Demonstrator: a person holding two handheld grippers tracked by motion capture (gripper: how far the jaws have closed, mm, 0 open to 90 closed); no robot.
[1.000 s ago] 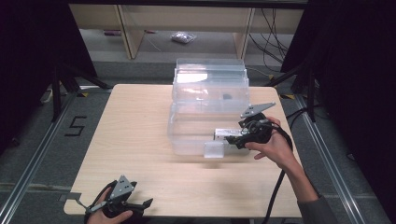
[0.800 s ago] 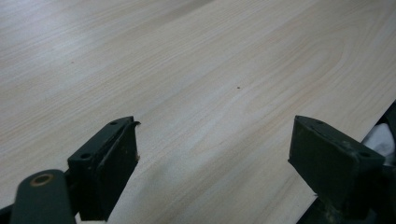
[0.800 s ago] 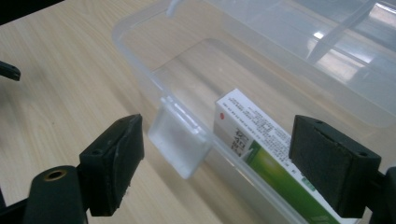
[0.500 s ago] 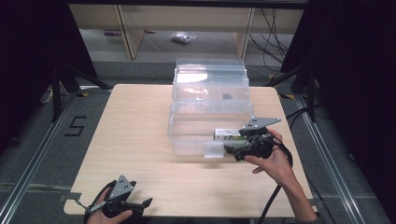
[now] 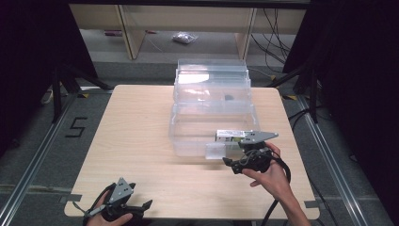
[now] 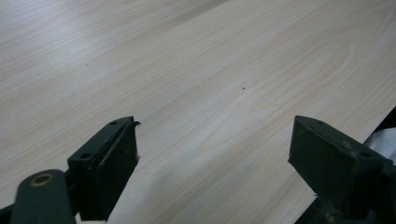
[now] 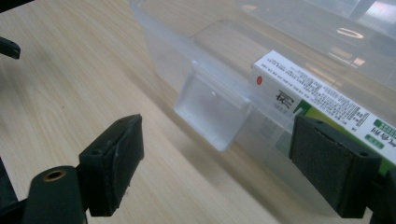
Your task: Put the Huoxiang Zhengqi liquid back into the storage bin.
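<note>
Right gripper (image 5: pixel 229 162) sits low at the front right of the clear plastic drawer unit (image 5: pixel 211 110), in the person's right hand (image 5: pixel 270 176); its jaws stand wide apart with nothing pressed between the pads, having just been opening. In the right gripper view the drawer's clear pull tab (image 7: pixel 212 109) lies in the gap ahead of the jaws, not touched by either. A white-and-green printed carton (image 7: pixel 322 105) lies inside the bottom drawer against its front wall, just beyond the right-hand jaw; in the high view the same carton (image 5: pixel 230 136) shows through the plastic at the drawer's front right, beside the grey plate on top of the gripper. Whether the drawer is fully shut cannot be told. Left gripper (image 5: pixel 143 207) rests at the near left edge of the wooden table (image 5: pixel 136 127), well apart from the drawer unit, held in the left hand (image 5: pixel 106 217); jaws wide apart, only bare tabletop (image 6: pixel 210 84) between them.
</note>
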